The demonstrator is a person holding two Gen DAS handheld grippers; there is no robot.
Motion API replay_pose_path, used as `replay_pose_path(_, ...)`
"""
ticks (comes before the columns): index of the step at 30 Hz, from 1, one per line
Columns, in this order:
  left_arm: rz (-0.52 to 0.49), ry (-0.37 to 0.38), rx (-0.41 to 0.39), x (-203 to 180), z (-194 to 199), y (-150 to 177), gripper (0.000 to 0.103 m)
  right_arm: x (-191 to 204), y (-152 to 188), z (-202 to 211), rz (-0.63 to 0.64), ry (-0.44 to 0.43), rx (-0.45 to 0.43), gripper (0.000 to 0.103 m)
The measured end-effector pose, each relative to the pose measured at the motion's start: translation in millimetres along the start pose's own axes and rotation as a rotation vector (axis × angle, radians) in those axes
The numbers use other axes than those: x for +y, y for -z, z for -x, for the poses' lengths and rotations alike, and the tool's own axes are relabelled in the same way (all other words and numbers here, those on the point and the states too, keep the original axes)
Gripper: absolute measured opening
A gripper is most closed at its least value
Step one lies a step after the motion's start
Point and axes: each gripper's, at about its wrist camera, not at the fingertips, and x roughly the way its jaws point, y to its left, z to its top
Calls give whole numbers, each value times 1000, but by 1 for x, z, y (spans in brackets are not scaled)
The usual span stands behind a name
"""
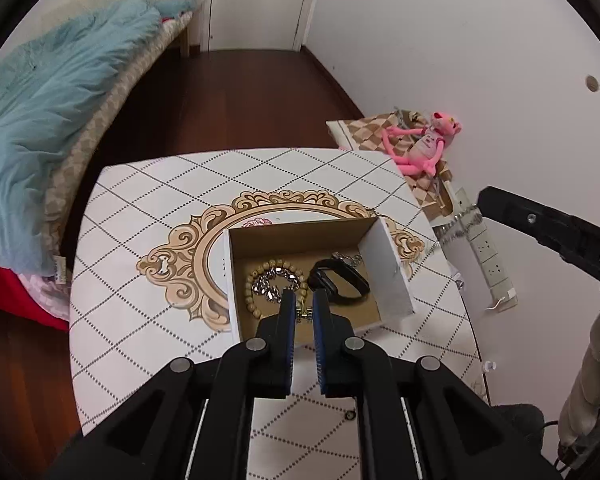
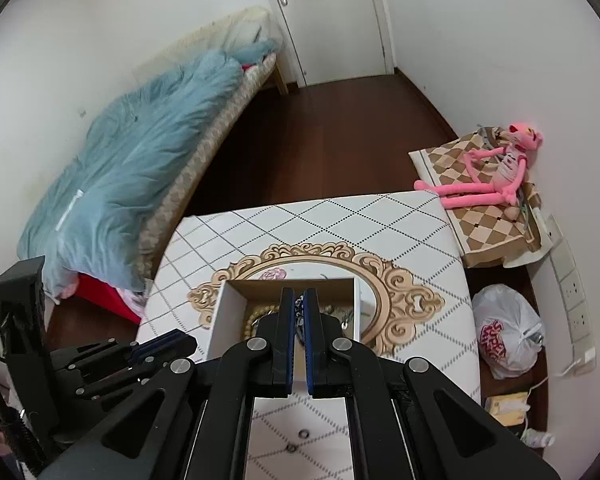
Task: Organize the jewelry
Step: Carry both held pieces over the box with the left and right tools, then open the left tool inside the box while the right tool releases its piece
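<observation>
I am hovering both grippers over the box (image 1: pixel 384 268) — left gripper (image 1: pixel 303 300) narrow and empty, right gripper (image 2: pixel 299 308) pinching a silver chain (image 1: pixel 458 226) — needing lowering inside.

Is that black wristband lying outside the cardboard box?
No, the black wristband lies inside the cardboard box, beside the beaded bracelet.

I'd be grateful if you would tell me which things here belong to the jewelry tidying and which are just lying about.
Part of the job:
- cardboard box
- bead bracelet
- silver chain
- black wristband
- silver necklace hanging from the right gripper

Just lying about:
- pink plush toy
- plastic bag
- power strip
- blue blanket
</observation>
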Motion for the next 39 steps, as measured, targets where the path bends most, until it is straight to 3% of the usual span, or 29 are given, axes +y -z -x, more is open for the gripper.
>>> replay_pose_path(7, 18, 2, 87, 12, -41, -11, 6, -5, -8, -46, 8, 11, 117, 4)
replay_pose_path(12, 58, -46, 140, 21, -60, -13, 12, -8, -1, -66, 6, 6, 171, 4)
replay_pose_path(14, 71, -75, 162, 25, -65, -14, 24, -8, 1, -72, 5, 3, 192, 4)
replay_pose_path(16, 79, -106, 166, 28, -68, -15, 70, -7, 2, -81, 10, 2, 218, 4)
replay_pose_path(17, 83, -110, 149, 30, -67, -15, 75, -7, 2, -87, 10, 2, 236, 4)
replay_pose_path(21, 101, -133, 146, 36, -66, -18, 77, -11, 6, -108, -12, -17, 324, 5)
replay_pose_path(24, 95, -167, 146, 39, -64, -19, 91, -14, 7, -112, -36, -18, 358, 5)
replay_pose_path(27, 93, -189, 128, 41, -58, -19, 92, -14, 9, -105, -19, -10, 358, 6)
replay_pose_path(29, 99, -195, 120, 42, -55, -20, 92, -13, 10, -105, -7, -7, 385, 11)
replay_pose_path(31, 98, -207, 106, 41, -52, -20, 92, -14, 12, -105, -9, -3, 391, 42)
replay_pose_path(33, 94, -220, 95, 40, -50, -19, 94, -15, 12, -103, -13, -1, 385, 59)
replay_pose_path(38, 87, -251, 59, 38, -41, -15, 101, -18, 11, -92, -13, 48, 338, 60)
replay_pose_path(39, 80, -273, 49, 37, -39, -12, 102, -18, 13, -90, -3, 77, 332, 65)
